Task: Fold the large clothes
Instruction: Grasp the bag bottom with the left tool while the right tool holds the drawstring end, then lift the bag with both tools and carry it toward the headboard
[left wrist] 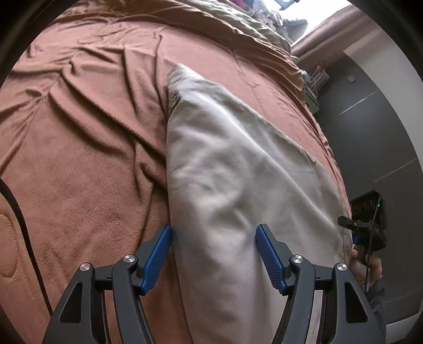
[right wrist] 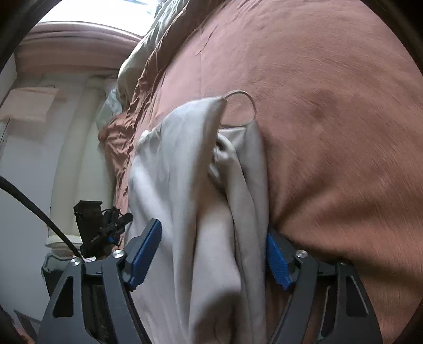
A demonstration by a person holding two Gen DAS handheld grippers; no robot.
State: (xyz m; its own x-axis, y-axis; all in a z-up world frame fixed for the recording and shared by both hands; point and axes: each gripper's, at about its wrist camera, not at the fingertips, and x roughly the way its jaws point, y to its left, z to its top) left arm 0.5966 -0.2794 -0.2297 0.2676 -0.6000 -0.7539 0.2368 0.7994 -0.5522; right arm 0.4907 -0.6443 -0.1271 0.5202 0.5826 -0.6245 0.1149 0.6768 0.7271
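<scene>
Left wrist view: the left gripper (left wrist: 214, 254), jaws spread wide, straddles the near end of a pale grey garment (left wrist: 238, 164) at lower centre; whether its blue pads press the cloth cannot be told. The garment runs as one long folded strip toward upper centre across a rust-brown bedspread (left wrist: 79, 119). At the right edge, the right gripper (left wrist: 367, 225) shows in a person's hand.

Right wrist view: the right gripper (right wrist: 214, 254), equally wide, has bunched grey garment (right wrist: 185, 185) between its pads, the right pad against the cloth, the left apparently clear. A thin drawstring loop (right wrist: 246, 105) curls at the far end, upper centre.

Done well, the fold likely needs both ends lowered evenly, edges aligned and the bunching smoothed before release.

Counted: one garment, one bedspread, two grippers, one olive blanket (left wrist: 238, 21) at the top.
</scene>
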